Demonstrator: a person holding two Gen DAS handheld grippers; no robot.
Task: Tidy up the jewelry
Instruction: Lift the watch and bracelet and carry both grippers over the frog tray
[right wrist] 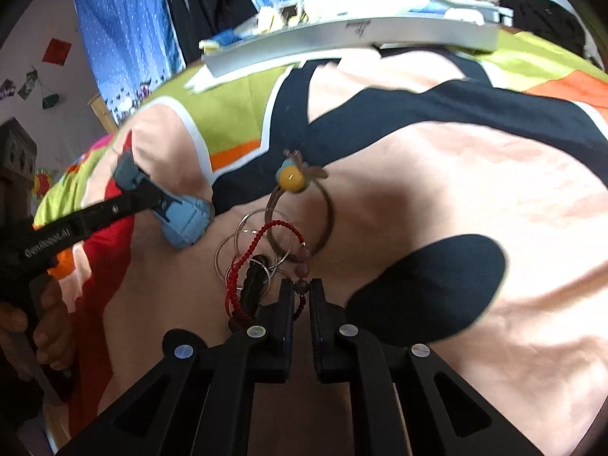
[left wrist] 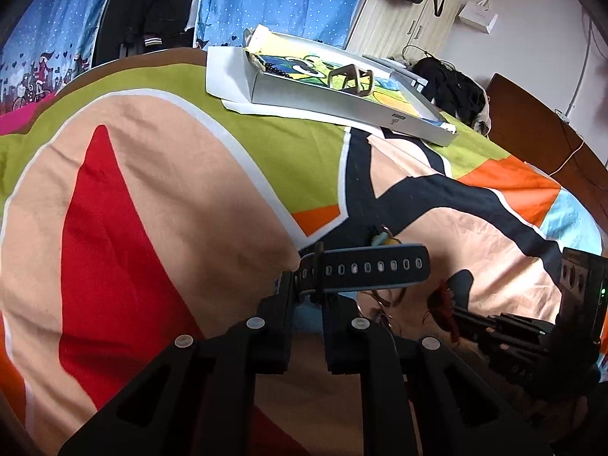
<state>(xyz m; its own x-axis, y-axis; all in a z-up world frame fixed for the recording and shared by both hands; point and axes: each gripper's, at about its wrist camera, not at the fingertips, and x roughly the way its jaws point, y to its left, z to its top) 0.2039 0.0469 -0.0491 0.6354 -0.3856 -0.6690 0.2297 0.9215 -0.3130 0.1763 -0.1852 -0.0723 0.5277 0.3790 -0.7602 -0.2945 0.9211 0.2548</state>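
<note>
**Watch strap and bead bracelet gripped above a patchwork quilt**

In the lower centre of the left wrist view, my left gripper [left wrist: 308, 292] is closed on the blue-and-black watch [left wrist: 364, 268], its perforated strap jutting right across the frame just past my fingertips. In the right wrist view the same watch [right wrist: 178, 214] shows at centre left, pinched in that black tool. My right gripper [right wrist: 302, 296] sits at lower centre there, jaws drawn nearly together on the red bead bracelet [right wrist: 262, 243], one dark bead caught between the pads. Directly ahead of it, in a small heap on the quilt [right wrist: 456, 190], lie thin silver rings [right wrist: 243, 239] and a brown bangle [right wrist: 304, 216] carrying a yellow bead [right wrist: 292, 178]; they overlap the bracelet. At the top of the left wrist view, well apart from both grippers, the grey tray [left wrist: 342, 98] rests on white paper [left wrist: 224, 76], holding a tan cuff [left wrist: 351, 78] and a dark beaded strand [left wrist: 273, 68].
</note>
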